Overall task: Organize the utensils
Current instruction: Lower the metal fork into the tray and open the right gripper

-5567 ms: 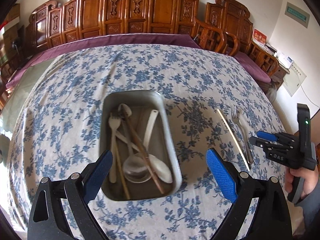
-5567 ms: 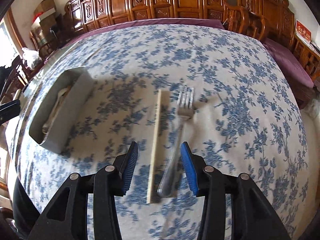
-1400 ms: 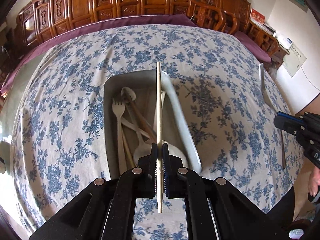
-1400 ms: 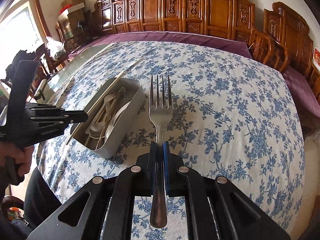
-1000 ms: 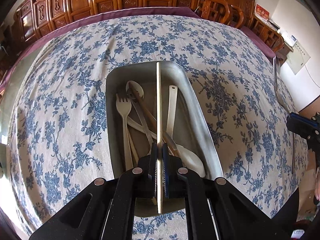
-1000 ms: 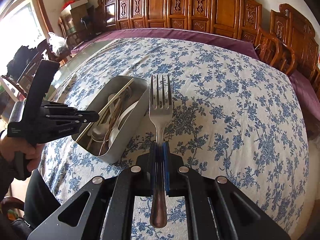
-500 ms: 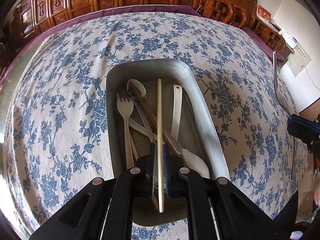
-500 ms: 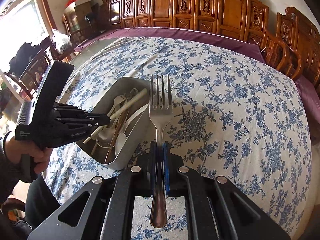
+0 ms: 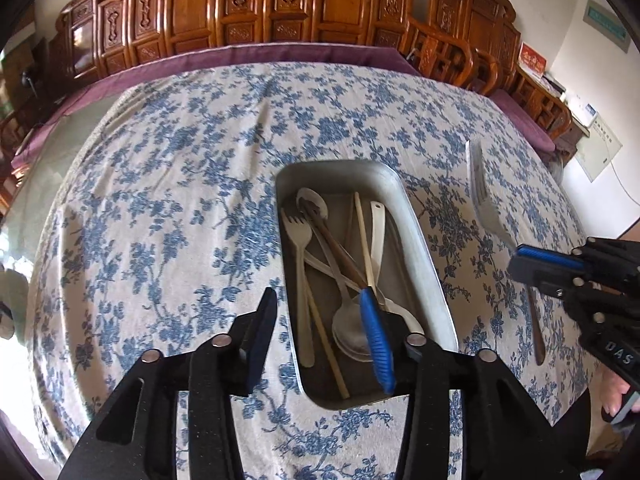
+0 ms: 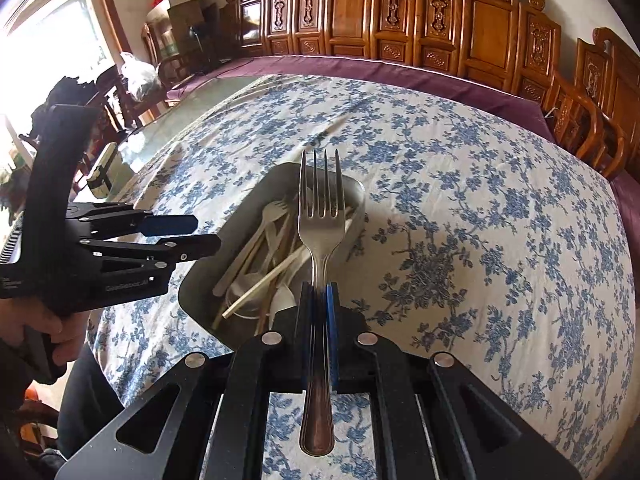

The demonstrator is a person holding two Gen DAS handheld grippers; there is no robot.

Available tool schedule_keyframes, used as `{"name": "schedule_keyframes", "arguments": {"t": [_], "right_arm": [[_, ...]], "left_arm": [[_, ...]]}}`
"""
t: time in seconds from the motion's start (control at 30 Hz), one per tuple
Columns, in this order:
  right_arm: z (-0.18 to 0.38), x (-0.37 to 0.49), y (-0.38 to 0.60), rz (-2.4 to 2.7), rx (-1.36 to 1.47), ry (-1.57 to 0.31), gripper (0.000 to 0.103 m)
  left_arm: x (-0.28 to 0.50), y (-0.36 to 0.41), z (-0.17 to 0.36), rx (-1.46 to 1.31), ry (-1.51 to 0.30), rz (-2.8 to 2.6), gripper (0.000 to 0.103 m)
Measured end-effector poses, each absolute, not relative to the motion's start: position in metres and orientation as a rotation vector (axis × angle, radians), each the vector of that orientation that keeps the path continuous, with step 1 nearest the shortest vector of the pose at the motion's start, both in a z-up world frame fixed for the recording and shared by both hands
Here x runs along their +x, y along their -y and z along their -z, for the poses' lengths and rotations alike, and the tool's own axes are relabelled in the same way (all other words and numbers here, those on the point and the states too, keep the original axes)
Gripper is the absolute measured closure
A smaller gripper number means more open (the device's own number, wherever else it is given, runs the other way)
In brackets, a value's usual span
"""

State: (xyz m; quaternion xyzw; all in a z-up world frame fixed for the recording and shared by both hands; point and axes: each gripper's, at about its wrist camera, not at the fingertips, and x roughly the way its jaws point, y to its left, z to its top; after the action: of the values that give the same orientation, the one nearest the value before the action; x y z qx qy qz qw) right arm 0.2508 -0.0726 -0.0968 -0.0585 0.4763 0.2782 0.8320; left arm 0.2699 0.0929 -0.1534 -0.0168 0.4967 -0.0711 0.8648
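Observation:
A metal tray [image 9: 426, 264] on the flowered tablecloth holds several utensils: pale forks, spoons and chopsticks, among them the light chopstick [image 9: 363, 236]. My left gripper [image 9: 320, 332] is open and empty, with its right finger over the tray's near end. My right gripper [image 10: 320, 300] is shut on a steel fork [image 10: 322, 216] held by its handle, tines pointing away, just above the tray's [image 10: 200, 280] right side. The fork and right gripper also show in the left wrist view [image 9: 486, 204], to the right of the tray.
The round table [image 9: 160, 184] is covered with a blue-flowered cloth. Carved wooden chairs [image 10: 480, 20] ring its far side. A glass-topped patch of table [image 10: 172, 128] lies beyond the cloth at the left. The person's hand [image 10: 44, 340] holds the left gripper.
My left gripper has opened and let the light chopstick go into the tray, then shifted left. My right gripper has carried the fork left, over the tray.

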Motion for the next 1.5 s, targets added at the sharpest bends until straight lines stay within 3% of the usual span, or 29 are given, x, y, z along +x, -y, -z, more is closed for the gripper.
{"name": "schedule_keyframes", "arguments": {"t": [0.23, 0.43, 1.07, 1.5], "right_arm": [[0.099, 0.256, 0.041, -0.625, -0.136, -1.012, 0.095], [0.108, 0.266, 0.02, -0.636, -0.122, -1.036, 0.095], [0.155, 0.308, 0.003, -0.542, -0.109, -1.117, 0.095], [0.156, 0.307, -0.011, -0.611, -0.066, -1.148, 0.095]], "left_arm": [[0.261, -0.118, 0.138, -0.077, -0.981, 0.107, 0.029], [0.256, -0.136, 0.132, -0.103, -0.95, 0.082, 0.019], [0.248, -0.168, 0.13, -0.126, -0.932, 0.018, 0.019], [0.249, -0.168, 0.13, -0.125, -0.934, 0.019, 0.019]]}}
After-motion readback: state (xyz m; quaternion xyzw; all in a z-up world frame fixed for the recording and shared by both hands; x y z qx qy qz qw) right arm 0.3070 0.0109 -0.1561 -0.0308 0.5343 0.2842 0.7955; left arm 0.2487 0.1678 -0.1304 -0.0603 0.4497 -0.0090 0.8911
